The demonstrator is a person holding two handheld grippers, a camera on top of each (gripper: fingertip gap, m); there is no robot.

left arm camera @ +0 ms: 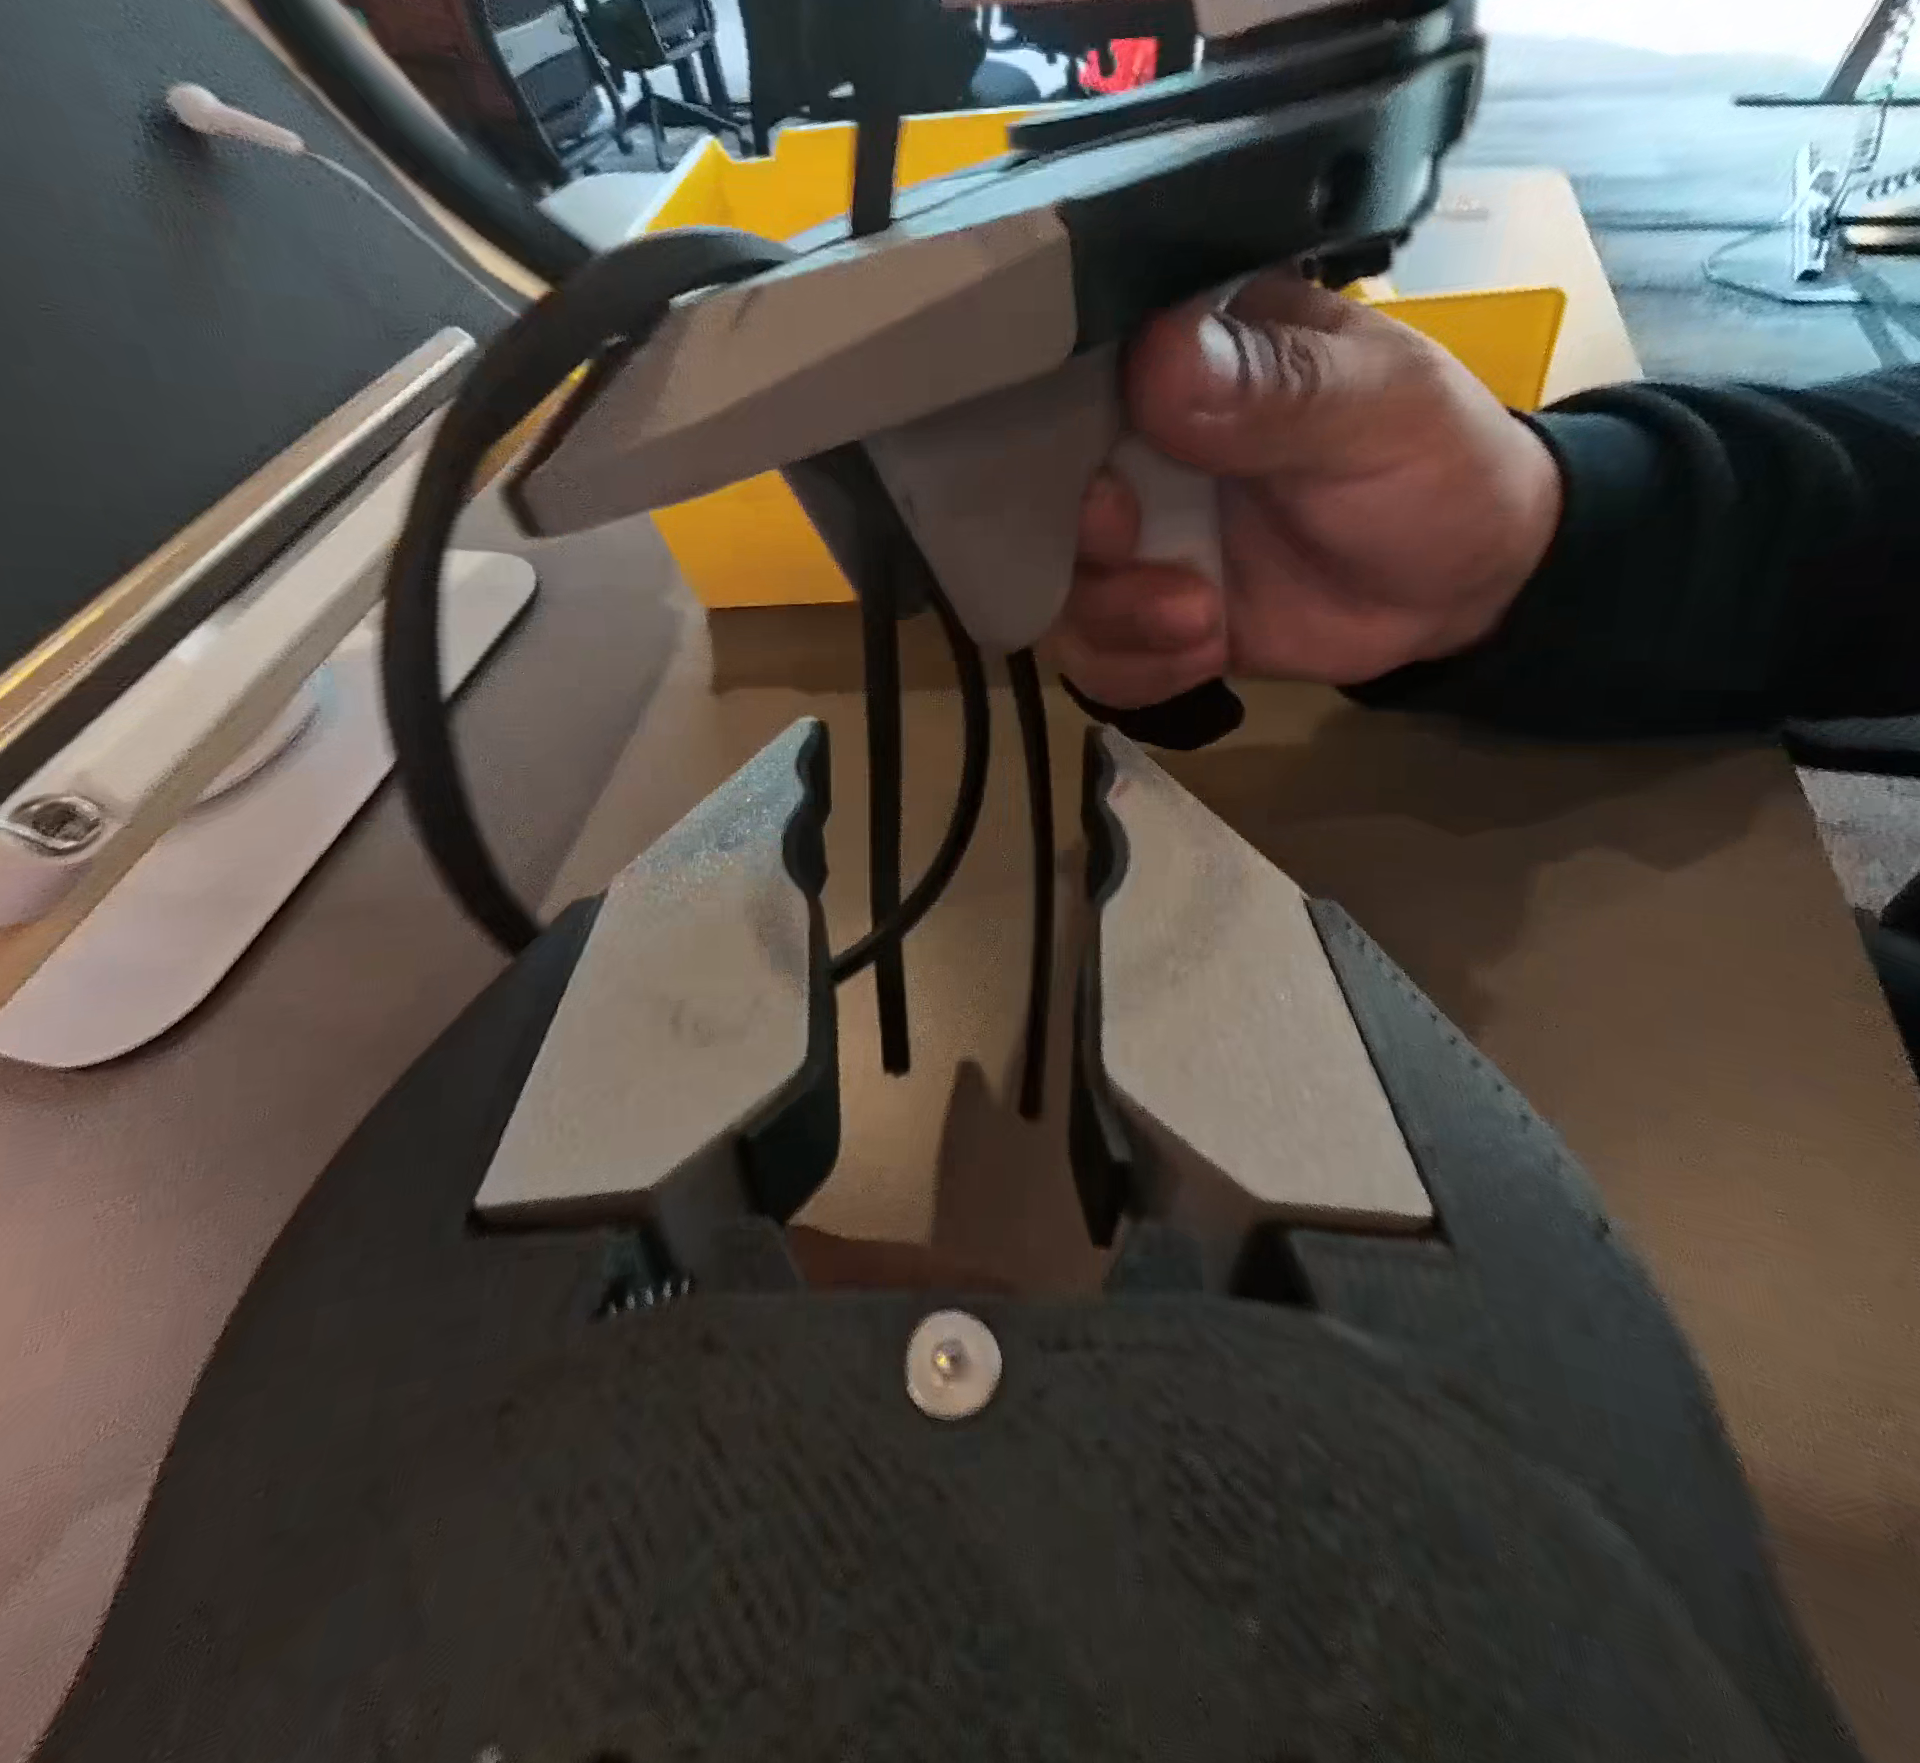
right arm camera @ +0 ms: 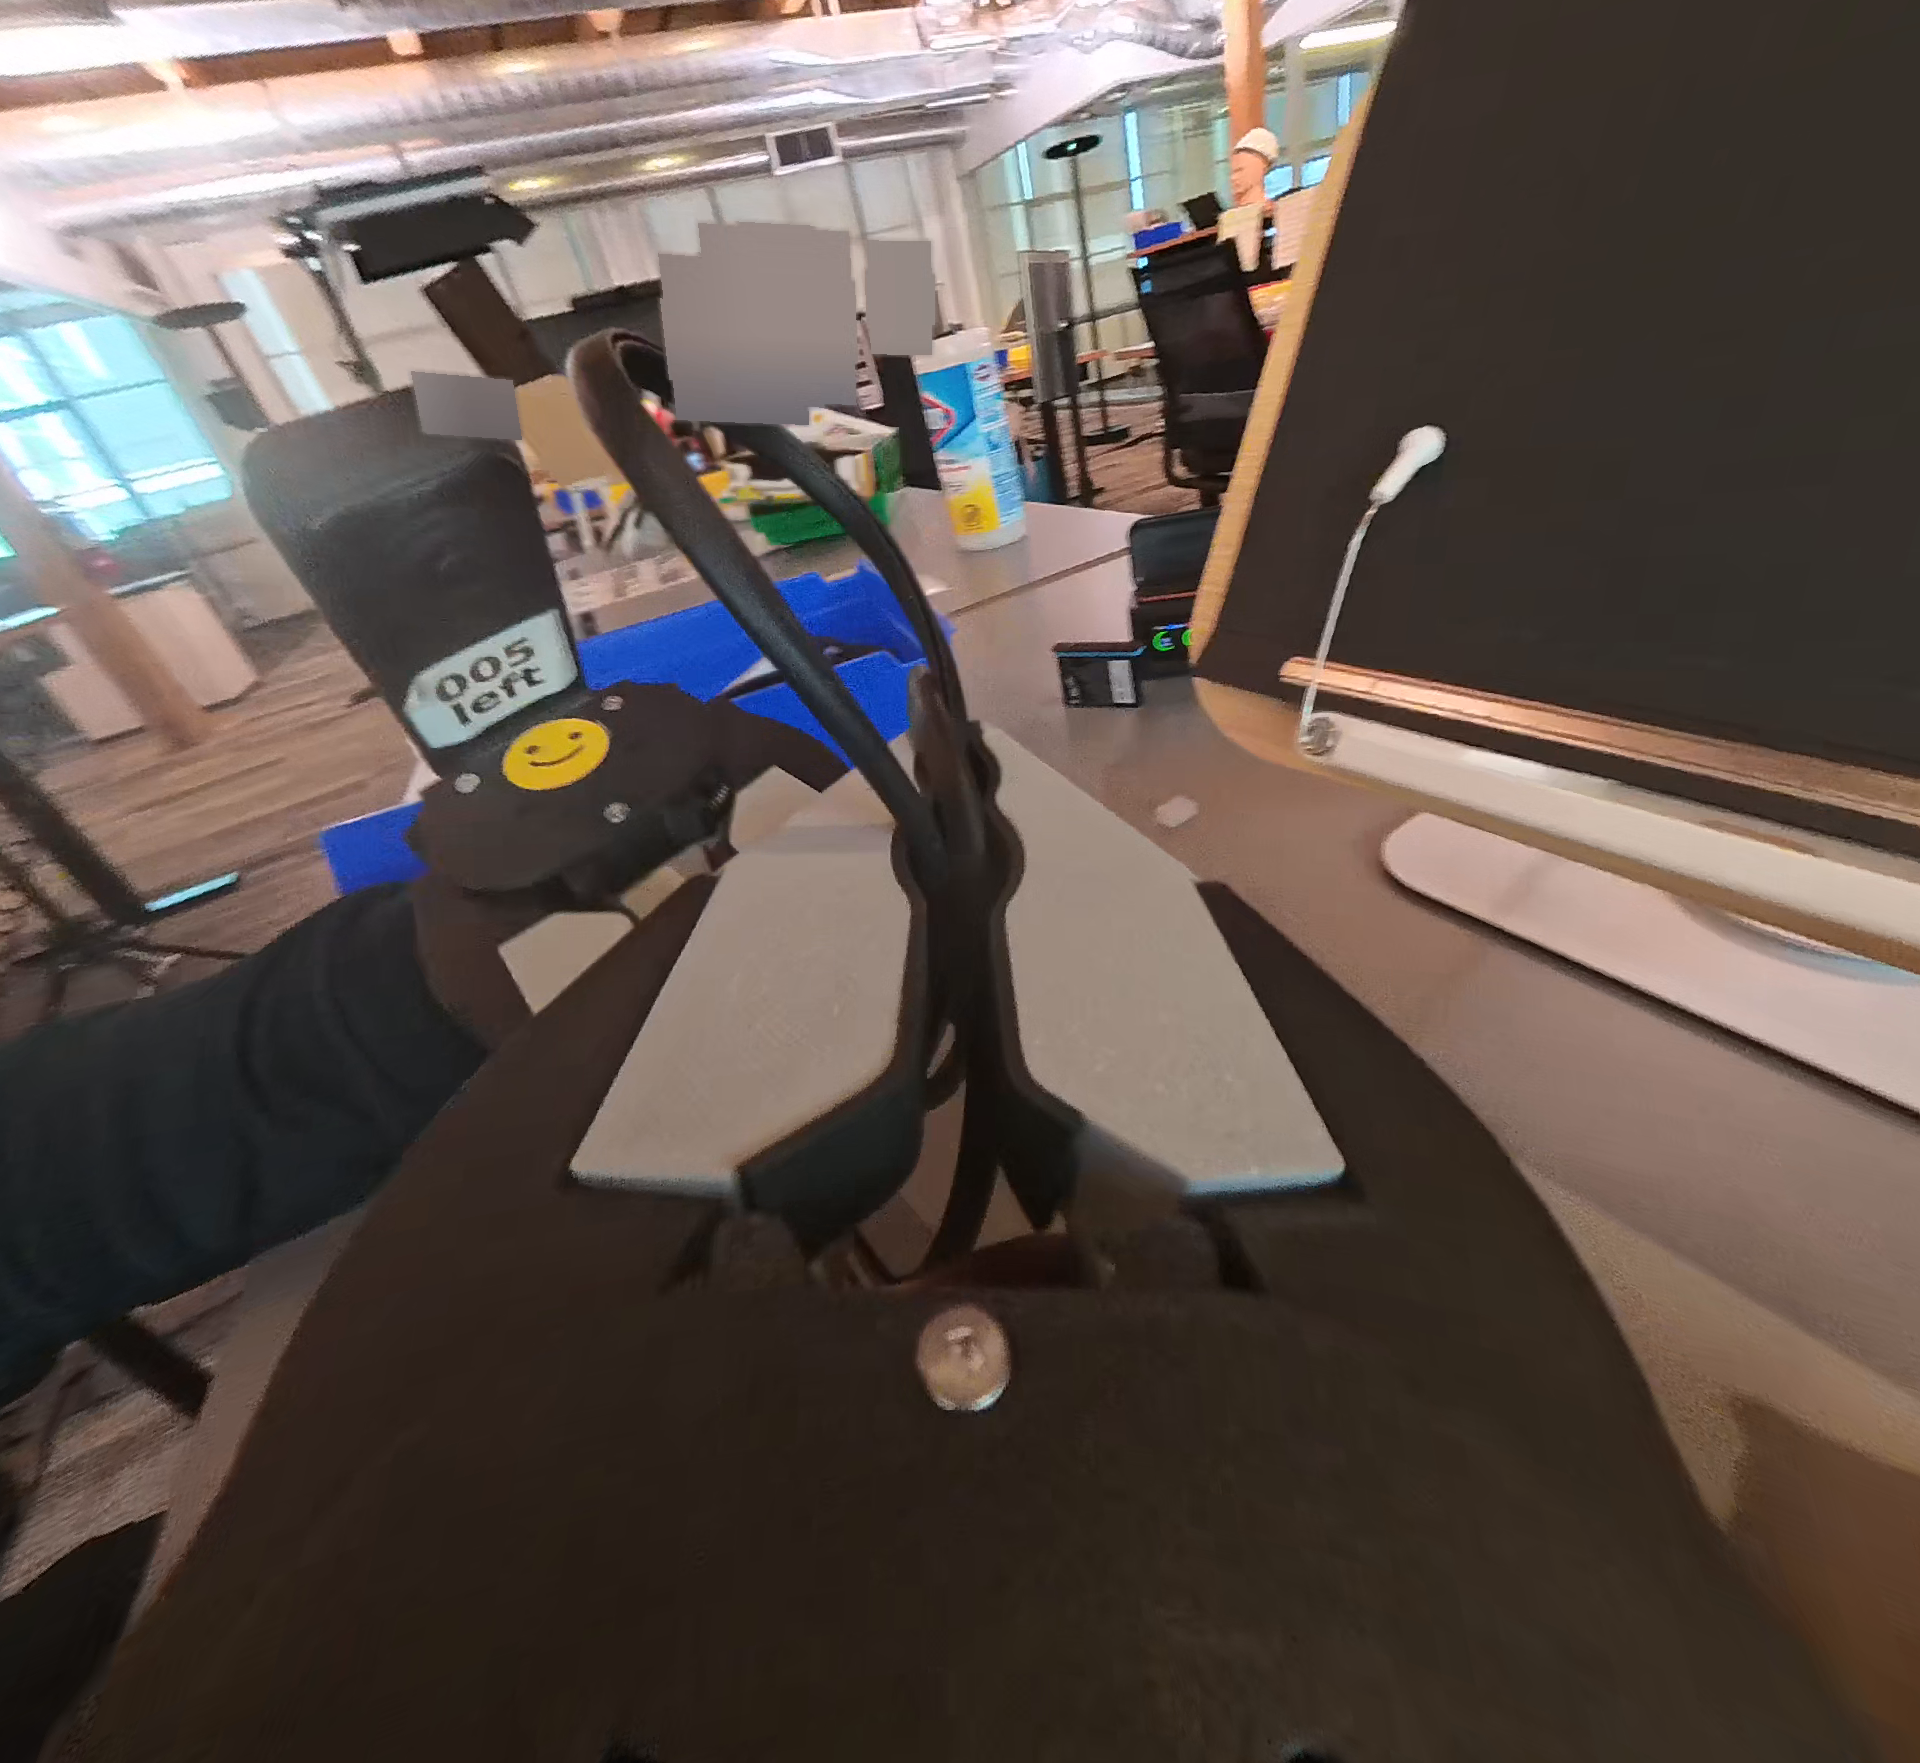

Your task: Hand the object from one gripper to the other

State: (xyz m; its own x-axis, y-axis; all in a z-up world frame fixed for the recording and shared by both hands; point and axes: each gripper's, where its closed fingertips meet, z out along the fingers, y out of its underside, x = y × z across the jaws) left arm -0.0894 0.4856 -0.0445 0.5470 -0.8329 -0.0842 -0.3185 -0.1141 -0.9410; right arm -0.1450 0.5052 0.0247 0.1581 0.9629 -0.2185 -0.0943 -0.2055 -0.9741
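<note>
The object is a bundle of black cable ties (left arm camera: pixel 885 882), bent into a loop (right arm camera: pixel 717 560). My right gripper (right arm camera: pixel 961 820) is shut on the bundle, with the loop rising above its fingers. In the left wrist view the right gripper (left arm camera: pixel 790 383) is held by a hand (left arm camera: pixel 1309 487) just above and ahead of my left gripper (left arm camera: pixel 956 757). The loose tie ends hang down between the left gripper's open fingers (left arm camera: pixel 686 986) without being clamped. The left gripper's body (right arm camera: pixel 540 757) also shows in the right wrist view, close at the left.
A monitor (left arm camera: pixel 156 311) on a silver stand base (left arm camera: pixel 260 778) stands on the brown table (left arm camera: pixel 1455 934), at the left. A yellow bin (left arm camera: pixel 748 550) sits behind the right gripper. In the right wrist view there is a blue bin (right arm camera: pixel 748 643) and a white canister (right arm camera: pixel 977 456). The gap from one gripper's tips to the other's is roughly 8 centimetres.
</note>
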